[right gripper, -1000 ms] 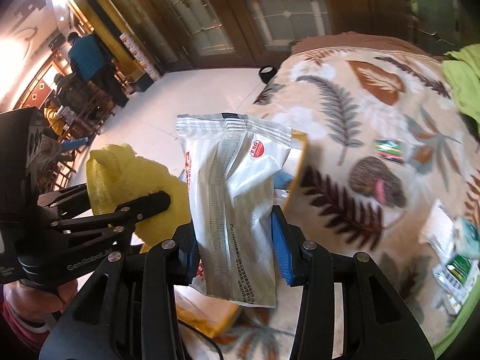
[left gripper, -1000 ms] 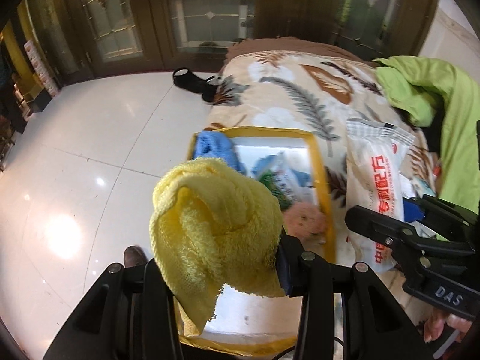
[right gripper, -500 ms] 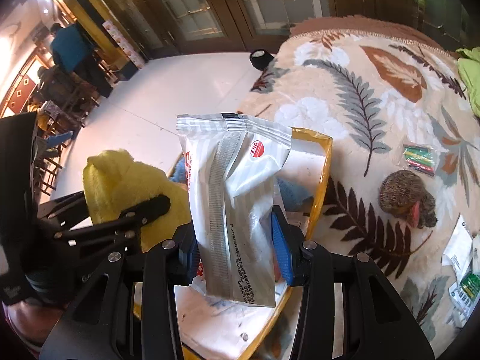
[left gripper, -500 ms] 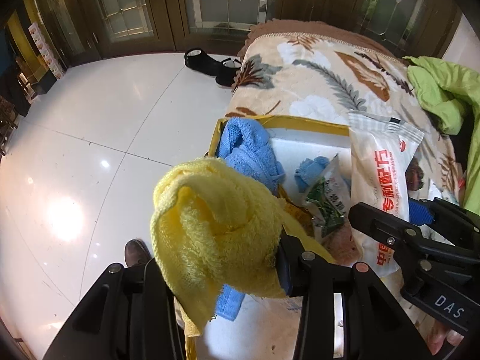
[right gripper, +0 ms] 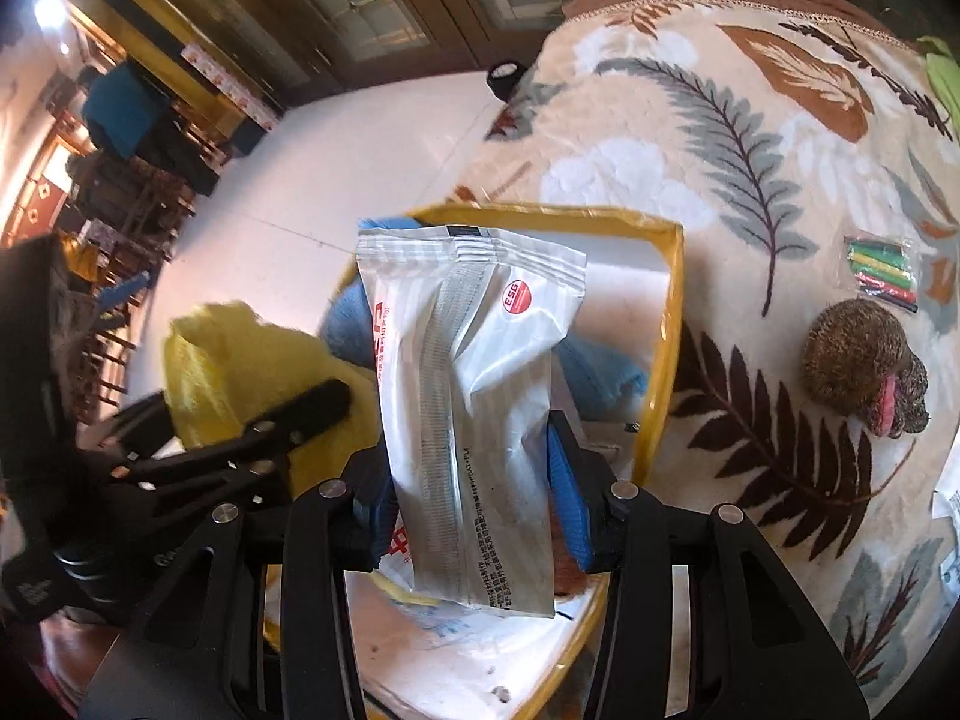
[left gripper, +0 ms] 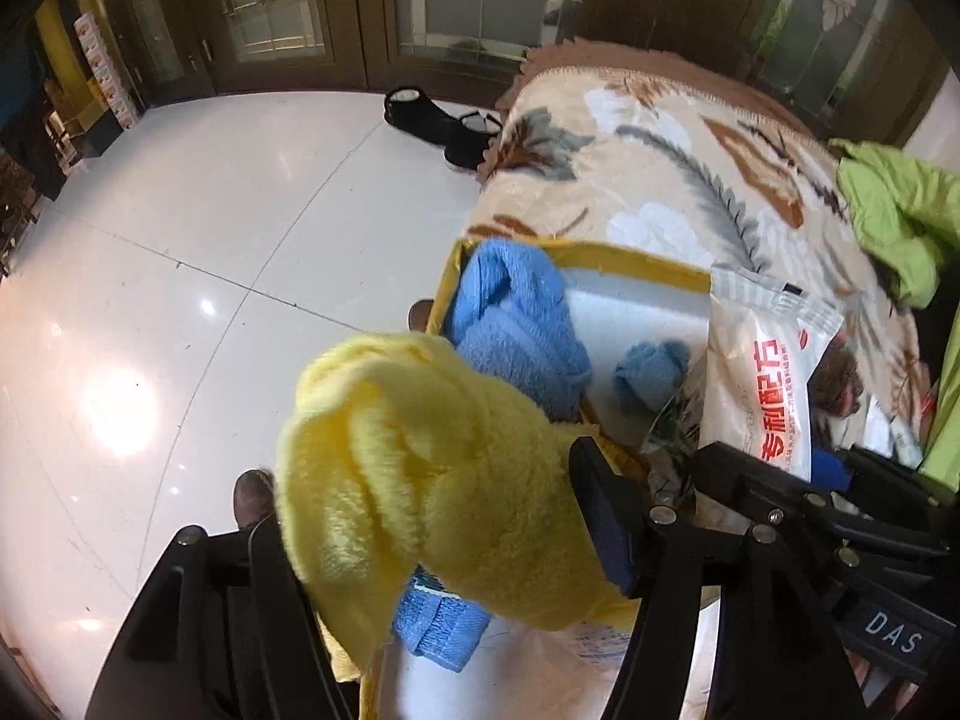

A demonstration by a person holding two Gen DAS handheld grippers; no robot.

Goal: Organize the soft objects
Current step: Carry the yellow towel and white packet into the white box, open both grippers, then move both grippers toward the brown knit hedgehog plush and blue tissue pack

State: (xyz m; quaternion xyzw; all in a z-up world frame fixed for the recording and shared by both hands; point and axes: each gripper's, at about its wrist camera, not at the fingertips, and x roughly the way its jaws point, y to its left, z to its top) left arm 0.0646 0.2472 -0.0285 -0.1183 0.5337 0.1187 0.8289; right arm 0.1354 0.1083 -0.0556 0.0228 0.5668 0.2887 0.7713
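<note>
Left wrist view: the left gripper (left gripper: pixel 420 516) clamps a yellow towel (left gripper: pixel 420 468) above the yellow-rimmed box (right gripper: pixel 672 324), seemingly for dropping in; the right gripper (right gripper: pixel 468 480) pinches a white packet (right gripper: pixel 474 408) over it.

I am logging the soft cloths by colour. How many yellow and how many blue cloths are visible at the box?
Yellow cloth, in left hand-held gripper: 1
Blue cloths, big and small, in the box: 2
Total: 3

A leaf-print blanket (right gripper: pixel 750 138) carries a yellow-rimmed box (right gripper: pixel 671 324), plush hedgehog (right gripper: pixel 864 369) and green jacket (left gripper: pixel 894 216).
</note>
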